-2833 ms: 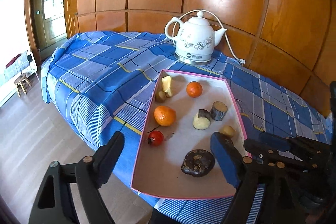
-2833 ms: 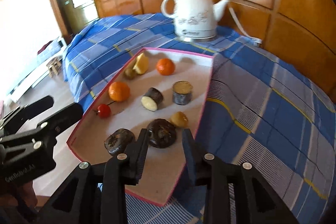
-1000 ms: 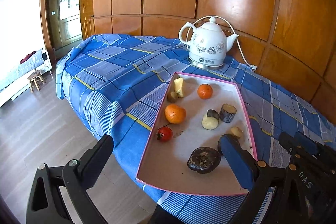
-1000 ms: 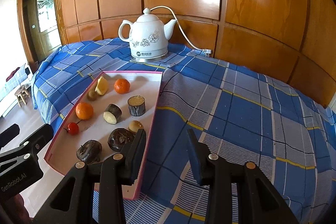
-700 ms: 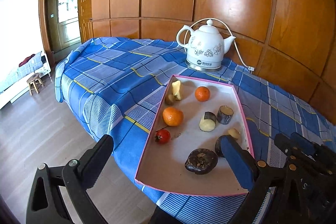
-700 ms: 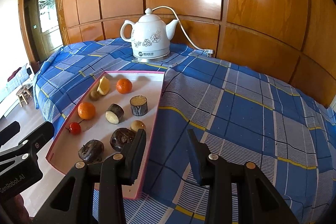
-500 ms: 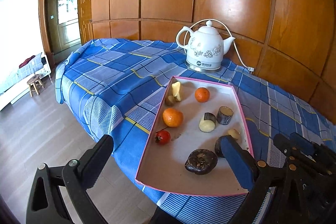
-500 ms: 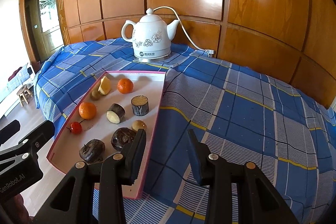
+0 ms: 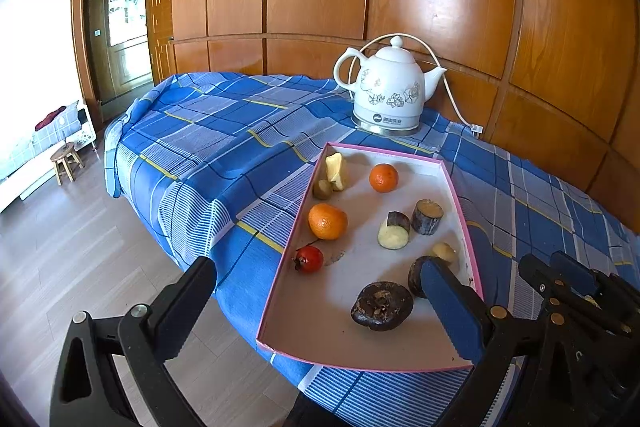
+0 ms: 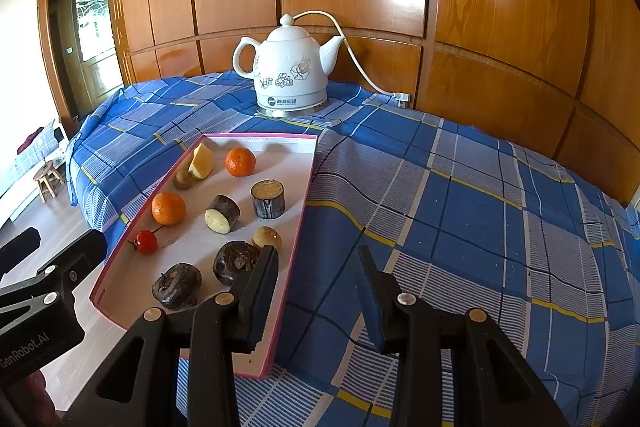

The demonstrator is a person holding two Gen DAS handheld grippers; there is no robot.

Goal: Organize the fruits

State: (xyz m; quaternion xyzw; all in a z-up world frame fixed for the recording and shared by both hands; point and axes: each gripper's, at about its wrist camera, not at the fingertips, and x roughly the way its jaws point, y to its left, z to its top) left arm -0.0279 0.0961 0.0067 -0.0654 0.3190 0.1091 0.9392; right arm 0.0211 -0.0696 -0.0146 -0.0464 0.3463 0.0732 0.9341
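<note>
**Fruit in the tray: how we expect it to handle**

We see the fruit lying in a shallow pink-rimmed tray [image 10: 298, 239] on the blue checked bed [image 10: 460, 211], with a white kettle [image 10: 290, 71] beyond it; both sets of tongs hover short of the tray and carry nothing; the left tongs [image 9: 320, 301] stand wide apart, the right tongs [image 10: 316, 281] narrower with only bare cloth showing between them.

We judge the two oranges, the nearer orange [image 10: 168, 208] and the far orange [image 10: 240, 161], to be firm, light and round, so they may roll; we would take them across the middle. The small red fruit [image 10: 145, 241] looks smooth and easily crushed; a light squeeze on its body, not its stem, which points towards the tray's left rim. The two dark wrinkled fruits [image 10: 176, 285] look squat and soft-skinned.

The cut purple piece [image 10: 222, 213] lies on its side, its long axis running from the pale cut face at the near left to the far right; the stubby cylinder [image 10: 268, 203] stands upright, cut face up; we would pinch both across their curved sides.
</note>
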